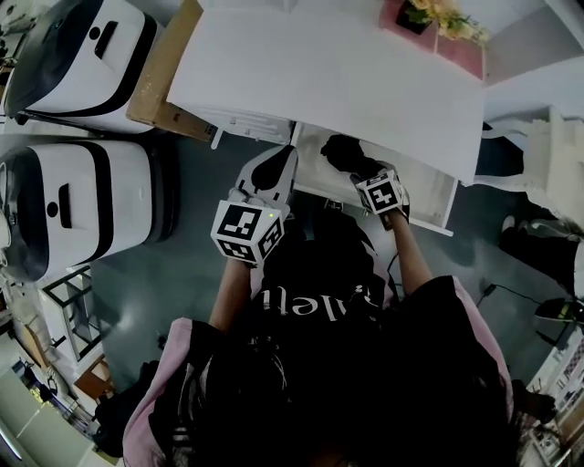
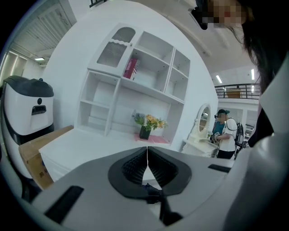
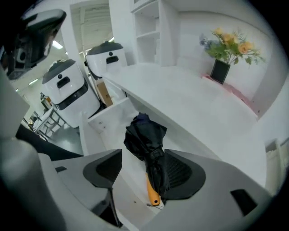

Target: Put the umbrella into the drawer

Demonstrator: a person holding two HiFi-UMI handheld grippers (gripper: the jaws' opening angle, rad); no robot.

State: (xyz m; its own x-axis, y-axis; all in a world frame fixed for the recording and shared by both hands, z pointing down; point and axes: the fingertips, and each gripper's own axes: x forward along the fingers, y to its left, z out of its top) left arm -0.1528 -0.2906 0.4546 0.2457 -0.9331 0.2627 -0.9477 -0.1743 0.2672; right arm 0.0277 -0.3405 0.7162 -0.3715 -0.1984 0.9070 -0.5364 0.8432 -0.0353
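A folded black umbrella (image 3: 144, 137) with an orange handle (image 3: 152, 191) lies inside the open white drawer (image 3: 101, 124) under the desk top. My right gripper (image 3: 144, 173) is open over the drawer. The umbrella's handle end rests against its right pad (image 3: 180, 173), while the left pad stands clear of it. In the head view the umbrella (image 1: 347, 153) shows as a dark bundle in the drawer (image 1: 433, 201), just ahead of the right gripper (image 1: 370, 173). My left gripper (image 2: 147, 162) is shut with nothing between its jaws. It hangs beside the drawer's left corner (image 1: 278, 160).
The white desk top (image 1: 328, 73) carries a flower pot (image 1: 424, 14) on a pink mat. Two white and black machines (image 1: 82, 55) (image 1: 73, 210) and a cardboard box (image 1: 164, 73) stand at the left. A shelf unit (image 2: 135, 76) rises behind the desk. Another person (image 2: 224, 133) stands far right.
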